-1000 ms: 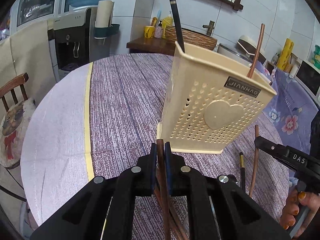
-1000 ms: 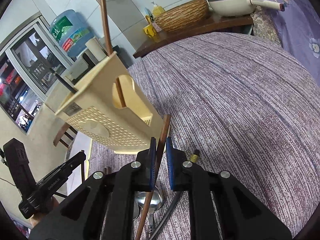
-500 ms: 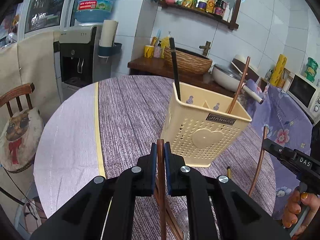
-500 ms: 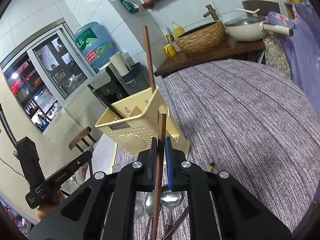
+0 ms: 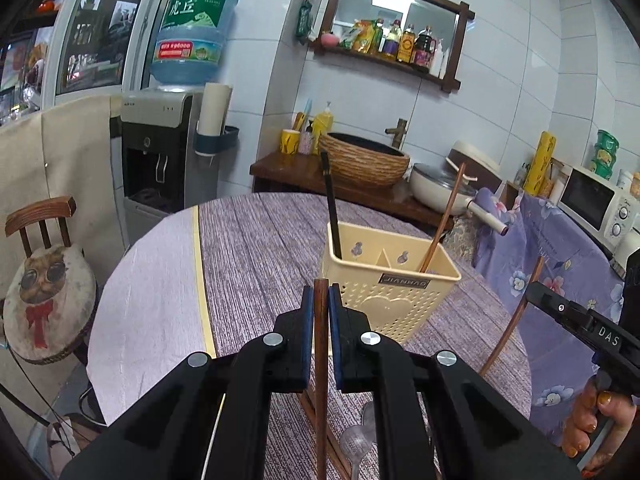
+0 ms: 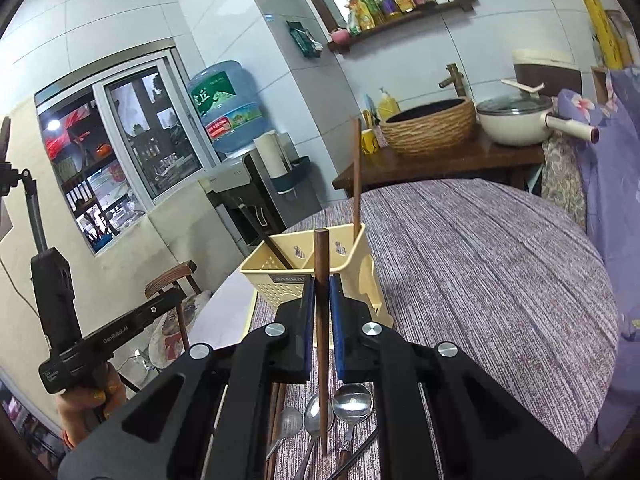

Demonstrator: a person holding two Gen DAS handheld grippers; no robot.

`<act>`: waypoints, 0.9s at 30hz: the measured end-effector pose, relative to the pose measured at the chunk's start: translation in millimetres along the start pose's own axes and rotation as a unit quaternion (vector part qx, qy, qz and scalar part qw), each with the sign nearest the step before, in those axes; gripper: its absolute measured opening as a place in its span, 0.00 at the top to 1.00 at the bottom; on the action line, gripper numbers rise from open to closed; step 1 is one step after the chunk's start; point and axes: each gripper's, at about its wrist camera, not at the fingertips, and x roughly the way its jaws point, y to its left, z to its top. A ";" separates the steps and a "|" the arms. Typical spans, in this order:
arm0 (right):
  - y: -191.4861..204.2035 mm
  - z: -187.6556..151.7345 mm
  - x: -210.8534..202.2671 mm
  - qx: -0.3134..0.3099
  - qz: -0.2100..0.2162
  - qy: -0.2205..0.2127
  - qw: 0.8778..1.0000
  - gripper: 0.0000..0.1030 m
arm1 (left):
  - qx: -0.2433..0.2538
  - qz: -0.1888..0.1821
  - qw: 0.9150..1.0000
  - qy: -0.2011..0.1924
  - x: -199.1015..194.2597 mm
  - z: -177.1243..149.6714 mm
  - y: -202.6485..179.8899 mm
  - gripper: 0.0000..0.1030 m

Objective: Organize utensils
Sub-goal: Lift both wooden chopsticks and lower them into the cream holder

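The round desk [image 5: 248, 248] carries the cream utensil holder [image 5: 390, 292] near its centre, already containing one black and one brown chopstick, while spoons [image 6: 352, 398] lie flat near the front edge awaiting sorting. The left gripper [image 5: 318, 312] is closed on a brown chopstick [image 5: 321, 360], and the right gripper [image 6: 322, 300] is closed on another brown chopstick [image 6: 321, 320]. Both chopsticks are held near-upright, raised off the desk just short of the holder, probably so each tip can drop straight into a compartment.

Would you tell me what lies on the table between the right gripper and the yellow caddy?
In the right wrist view, only bare purple tablecloth lies between the right gripper and the caddy; the spoons lie nearer, beneath the gripper.
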 end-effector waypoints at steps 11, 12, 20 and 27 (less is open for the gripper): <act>17.2 11.8 -12.0 -0.045 0.009 -0.019 0.999 0.92 | 0.007 0.001 0.999 -0.039 -18.8 13.7 -3.1 0.92; 18.4 13.2 -12.0 -0.047 0.011 -0.019 0.999 0.92 | 0.006 -0.001 0.999 -0.040 -19.7 15.1 -2.5 0.92; 24.6 24.9 -13.8 -0.060 0.023 -0.020 0.998 0.92 | 0.019 -0.007 0.998 -0.053 -23.9 26.3 -7.5 0.92; 30.6 42.4 -13.7 -0.072 0.031 -0.022 0.997 0.92 | 0.022 -0.019 0.998 -0.055 -22.8 44.3 -12.0 0.92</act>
